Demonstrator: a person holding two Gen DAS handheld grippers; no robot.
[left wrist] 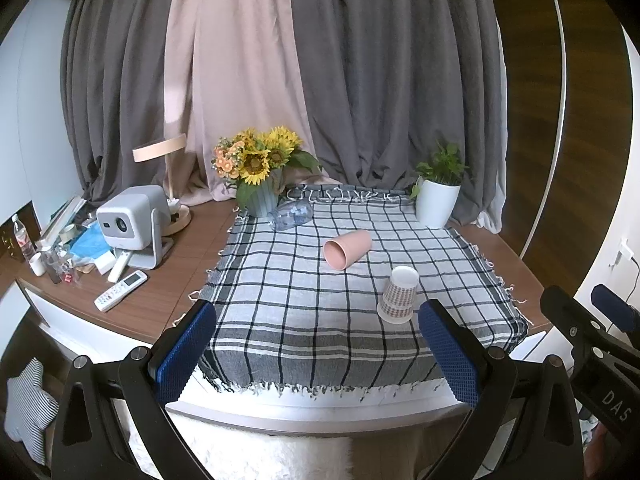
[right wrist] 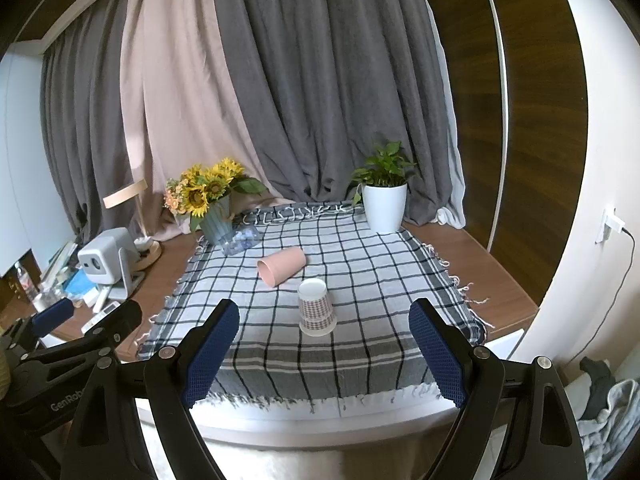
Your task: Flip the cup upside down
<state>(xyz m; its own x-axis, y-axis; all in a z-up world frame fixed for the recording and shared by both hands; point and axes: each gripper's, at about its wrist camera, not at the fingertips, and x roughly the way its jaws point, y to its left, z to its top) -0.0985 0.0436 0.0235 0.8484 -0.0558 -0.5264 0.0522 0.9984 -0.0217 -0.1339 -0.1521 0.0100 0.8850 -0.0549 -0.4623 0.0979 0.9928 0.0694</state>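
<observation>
A pink cup (left wrist: 347,248) lies on its side on the checked cloth (left wrist: 280,300), mouth facing front-left; it also shows in the right wrist view (right wrist: 281,266). A stack of patterned paper cups (left wrist: 399,294) stands upside down in front of it, also in the right wrist view (right wrist: 316,307). My left gripper (left wrist: 318,334) is open and empty, held back over the table's front edge. My right gripper (right wrist: 324,336) is open and empty, also at the front edge, facing the paper cups.
A clear plastic bottle (left wrist: 291,214) lies on the cloth at the back. A sunflower vase (left wrist: 258,196) stands back left, a white plant pot (left wrist: 437,202) back right. A projector (left wrist: 130,220), remotes (left wrist: 120,290) and clutter sit on the wooden table at left.
</observation>
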